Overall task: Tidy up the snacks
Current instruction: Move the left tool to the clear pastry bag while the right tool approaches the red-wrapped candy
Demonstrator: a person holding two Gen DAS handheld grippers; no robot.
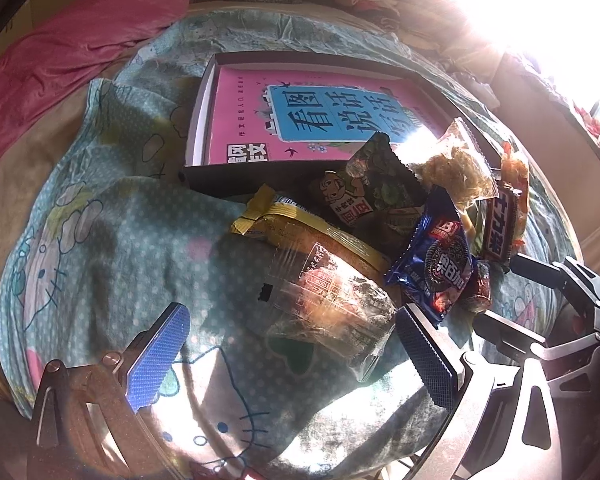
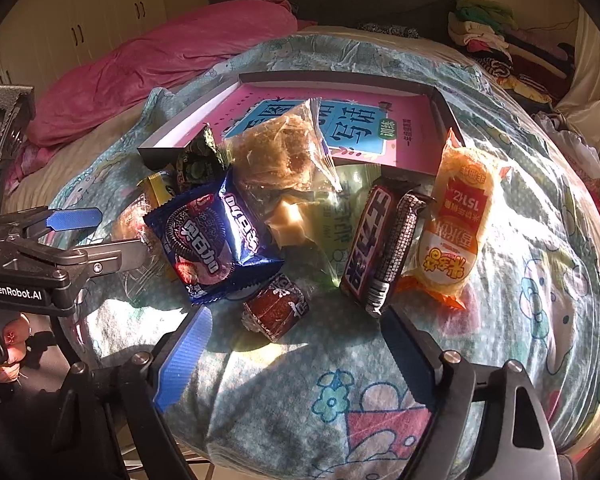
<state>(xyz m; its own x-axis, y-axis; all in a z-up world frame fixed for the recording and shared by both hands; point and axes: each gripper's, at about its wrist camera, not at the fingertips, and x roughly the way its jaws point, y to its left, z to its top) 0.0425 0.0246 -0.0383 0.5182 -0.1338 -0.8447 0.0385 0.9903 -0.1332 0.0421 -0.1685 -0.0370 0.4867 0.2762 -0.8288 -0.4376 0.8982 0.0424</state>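
Note:
A heap of snacks lies on a cartoon-print blanket (image 2: 340, 400) in front of a shallow dark box (image 1: 196, 152) with a pink book (image 1: 252, 120) in it. My left gripper (image 1: 296, 354) is open, and the near end of a clear-wrapped pastry (image 1: 332, 304) lies between its blue pads without touching them. My right gripper (image 2: 298, 356) is open too, just short of a small round red snack (image 2: 276, 308). Behind that snack are a blue cookie pack (image 2: 212, 236), a brown chocolate bar (image 2: 368, 236), an orange-yellow pack (image 2: 456, 216) and a clear bag of brown pieces (image 2: 280, 148).
A pink duvet (image 2: 160, 52) lies at the back left and a clothes pile (image 2: 488, 36) at the back right. Cupboards (image 2: 100, 8) stand behind the bed. Strong sun glare (image 1: 540, 0) washes out the upper right of the left wrist view. The left gripper's fingers (image 2: 76, 216) show at the right view's left edge.

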